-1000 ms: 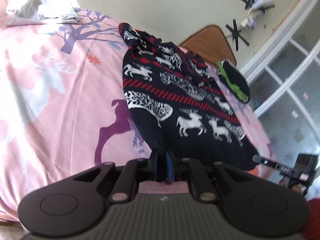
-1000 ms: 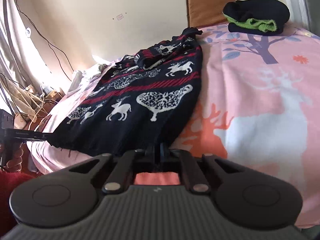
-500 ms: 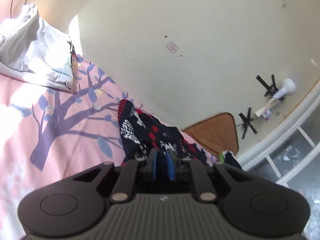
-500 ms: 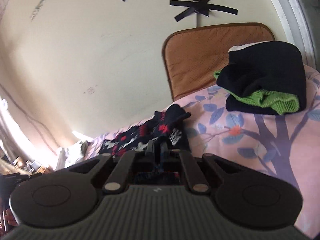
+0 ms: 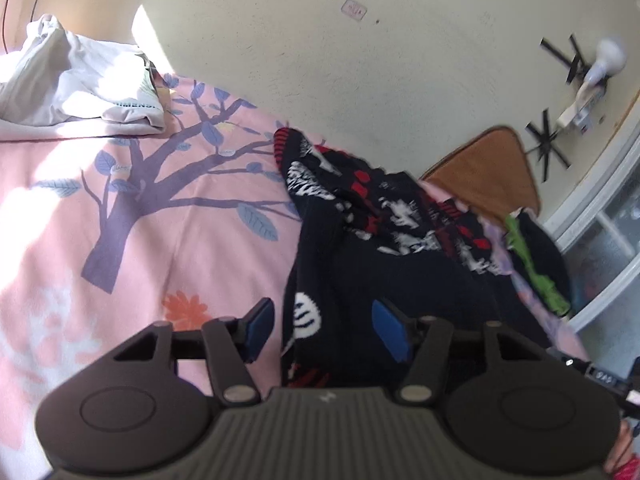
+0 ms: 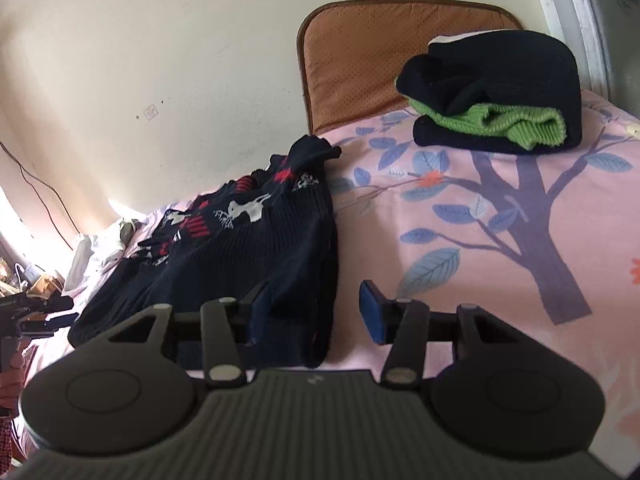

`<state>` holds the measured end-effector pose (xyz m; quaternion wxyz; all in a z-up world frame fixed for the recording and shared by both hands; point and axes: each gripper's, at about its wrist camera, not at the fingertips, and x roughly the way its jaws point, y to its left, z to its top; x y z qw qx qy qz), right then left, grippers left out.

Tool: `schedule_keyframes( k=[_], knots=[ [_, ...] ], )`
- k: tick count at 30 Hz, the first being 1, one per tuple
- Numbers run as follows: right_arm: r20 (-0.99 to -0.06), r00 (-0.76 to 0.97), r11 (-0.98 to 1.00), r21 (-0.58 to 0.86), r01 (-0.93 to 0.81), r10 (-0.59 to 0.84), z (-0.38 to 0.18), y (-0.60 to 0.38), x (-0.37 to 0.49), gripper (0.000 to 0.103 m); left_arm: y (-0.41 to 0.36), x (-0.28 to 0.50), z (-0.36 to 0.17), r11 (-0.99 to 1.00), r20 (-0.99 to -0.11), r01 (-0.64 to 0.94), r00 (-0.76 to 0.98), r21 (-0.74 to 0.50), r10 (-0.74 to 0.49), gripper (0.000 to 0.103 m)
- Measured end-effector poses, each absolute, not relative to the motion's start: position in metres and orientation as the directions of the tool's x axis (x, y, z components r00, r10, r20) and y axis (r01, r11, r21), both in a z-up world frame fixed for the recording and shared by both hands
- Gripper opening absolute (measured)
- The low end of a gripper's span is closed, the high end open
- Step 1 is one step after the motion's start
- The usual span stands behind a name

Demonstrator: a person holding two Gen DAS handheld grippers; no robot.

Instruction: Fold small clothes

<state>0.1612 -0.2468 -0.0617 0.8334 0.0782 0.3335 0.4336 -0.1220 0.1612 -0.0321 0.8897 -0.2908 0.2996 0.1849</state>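
Note:
A dark navy sweater with white reindeer and red stripes [image 5: 384, 232] lies folded over on itself on the pink bed sheet [image 5: 120, 240]. My left gripper [image 5: 322, 330] is open, its blue pads [image 5: 258, 326] standing on either side of the sweater's near left edge. The sweater also shows in the right wrist view [image 6: 248, 248]. My right gripper [image 6: 316, 316] is open over its near right corner, with the fabric lying between the jaws and held by neither.
A folded black and green garment [image 6: 496, 96] sits at the bed's far right, in front of a brown cushion [image 6: 376, 56]. A white crumpled garment [image 5: 76, 88] lies at the far left. A wall runs behind the bed.
Both grippers carried the sweater's near hem up and over toward the far end, then opened and let it go. The sweater now lies doubled over.

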Motion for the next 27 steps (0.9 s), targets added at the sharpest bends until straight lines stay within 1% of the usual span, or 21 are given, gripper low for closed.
schedule_keyframes(
  k=[1, 2, 3, 4, 5, 6, 9, 11, 12, 13, 14, 15, 18, 19, 22, 23, 24, 25, 26, 27],
  knots=[
    [-0.517, 0.416, 0.632, 0.364, -0.684, 0.748, -0.064, -0.24, 0.159, 0.047, 0.16, -0.116, -0.037, 0.772, -0.685, -0.54, 0.702, -0.336, 0.193, 0.03],
    [-0.525, 0.443, 0.646, 0.304, -0.7, 0.727, -0.064, -0.236, 0.157, 0.044, 0.158, -0.116, -0.036, 0.782, -0.685, -0.544, 0.695, -0.304, 0.218, 0.031],
    [-0.542, 0.446, 0.651, 0.271, -0.71, 0.712, -0.061, -0.232, 0.159, 0.044, 0.163, -0.117, -0.034, 0.78, -0.696, -0.539, 0.692, -0.319, 0.193, 0.031],
    [-0.556, 0.439, 0.652, 0.265, -0.711, 0.705, -0.057, -0.232, 0.162, 0.045, 0.169, -0.12, -0.029, 0.77, -0.702, -0.532, 0.694, -0.352, 0.159, 0.028],
    [-0.55, 0.441, 0.647, 0.259, -0.717, 0.709, -0.048, -0.231, 0.166, 0.045, 0.173, -0.123, -0.019, 0.772, -0.683, -0.51, 0.717, -0.379, 0.137, 0.028],
    [-0.529, 0.443, 0.632, 0.251, -0.733, 0.724, -0.038, -0.231, 0.17, 0.046, 0.176, -0.125, -0.003, 0.791, -0.649, -0.484, 0.746, -0.375, 0.149, 0.032],
    [-0.465, 0.407, 0.551, 0.228, -0.803, 0.786, 0.0, -0.215, 0.189, 0.047, 0.181, -0.098, 0.043, 0.854, -0.59, -0.453, 0.773, -0.257, 0.233, 0.042],
    [-0.445, 0.375, 0.498, 0.198, -0.844, 0.813, 0.02, -0.185, 0.21, 0.047, 0.187, -0.058, 0.061, 0.886, -0.575, -0.415, 0.784, -0.205, 0.234, 0.044],
    [-0.447, 0.352, 0.473, 0.194, -0.859, 0.822, 0.025, -0.168, 0.222, 0.047, 0.193, -0.032, 0.066, 0.902, -0.573, -0.386, 0.791, -0.195, 0.215, 0.049],
    [-0.457, 0.319, 0.445, 0.198, -0.874, 0.83, 0.028, -0.146, 0.239, 0.047, 0.199, -0.008, 0.067, 0.91, -0.575, -0.362, 0.796, -0.201, 0.189, 0.059],
    [-0.471, 0.297, 0.429, 0.202, -0.88, 0.831, 0.028, -0.124, 0.255, 0.047, 0.207, 0.023, 0.064, 0.914, -0.589, -0.344, 0.793, -0.215, 0.159, 0.064],
    [-0.488, 0.281, 0.422, 0.206, -0.883, 0.826, 0.026, -0.104, 0.271, 0.047, 0.214, 0.049, 0.058, 0.912, -0.606, -0.348, 0.781, -0.218, 0.153, 0.066],
    [-0.564, 0.229, 0.416, 0.228, -0.881, 0.794, 0.009, -0.036, 0.313, 0.047, 0.23, 0.127, 0.026, 0.913, -0.673, -0.378, 0.716, -0.156, 0.182, 0.066],
    [-0.593, 0.226, 0.428, 0.225, -0.875, 0.773, 0.001, -0.014, 0.324, 0.049, 0.236, 0.148, 0.014, 0.909, -0.698, -0.393, 0.691, -0.143, 0.189, 0.066],
    [-0.669, 0.23, 0.456, 0.182, -0.871, 0.707, -0.023, 0.033, 0.351, 0.05, 0.252, 0.196, -0.023, 0.894, -0.772, -0.424, 0.612, -0.141, 0.169, 0.066],
    [-0.687, 0.215, 0.459, 0.191, -0.868, 0.694, -0.031, 0.043, 0.358, 0.05, 0.255, 0.205, -0.033, 0.891, -0.791, -0.434, 0.589, -0.135, 0.167, 0.064],
    [-0.705, 0.187, 0.457, 0.214, -0.864, 0.684, -0.039, 0.051, 0.364, 0.05, 0.256, 0.211, -0.043, 0.889, -0.809, -0.437, 0.567, -0.137, 0.154, 0.055],
    [-0.721, 0.153, 0.45, 0.239, -0.86, 0.676, -0.046, 0.059, 0.369, 0.049, 0.253, 0.211, -0.045, 0.893, -0.791, -0.434, 0.585, -0.122, 0.176, 0.036],
    [-0.735, 0.122, 0.436, 0.252, -0.864, 0.667, -0.051, 0.063, 0.37, 0.034, 0.25, 0.21, -0.044, 0.903, -0.784, -0.404, 0.603, -0.143, 0.146, 0.021],
    [-0.741, 0.121, 0.425, 0.236, -0.874, 0.66, -0.053, 0.064, 0.366, 0.02, 0.247, 0.206, -0.041, 0.902, -0.773, -0.398, 0.62, -0.165, 0.132, 0.011]
  ],
)
